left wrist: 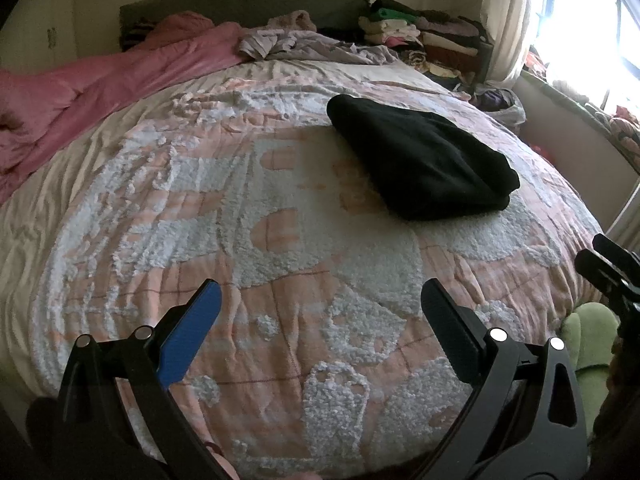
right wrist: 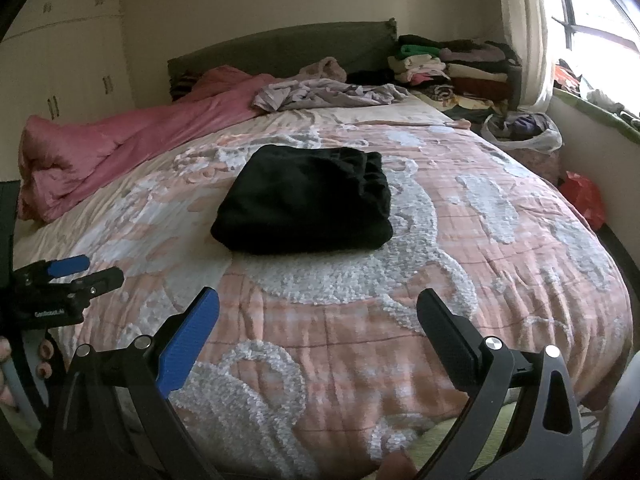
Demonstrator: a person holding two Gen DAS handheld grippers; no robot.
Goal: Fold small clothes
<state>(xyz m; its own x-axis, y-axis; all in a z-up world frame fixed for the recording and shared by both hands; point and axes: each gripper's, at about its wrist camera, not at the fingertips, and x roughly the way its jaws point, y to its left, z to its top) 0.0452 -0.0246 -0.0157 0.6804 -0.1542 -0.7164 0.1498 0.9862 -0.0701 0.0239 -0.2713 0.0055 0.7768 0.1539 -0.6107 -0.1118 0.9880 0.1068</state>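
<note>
Black folded garment [right wrist: 306, 200] is lying as a neat rectangular bundle on the wide bed [right wrist: 500, 272], which is wearing a pink checked quilt with tufted white patterns; in the right wrist view the bundle is sitting just above centre, around twelve o'clock from the right tool [right wrist: 318, 320]. A crumpled pink satin duvet [right wrist: 120, 148] is stretching along the bed's edge at ten o'clock, well apart from the garment. A stack of folded clothes [right wrist: 452, 68] is sitting beside the headboard at one o'clock. The right tool is hovering over the quilt with fingers spread apart, gripping nothing. The left tool [left wrist: 320, 316] is likewise gaping wide and empty, with the garment at one o'clock.
</note>
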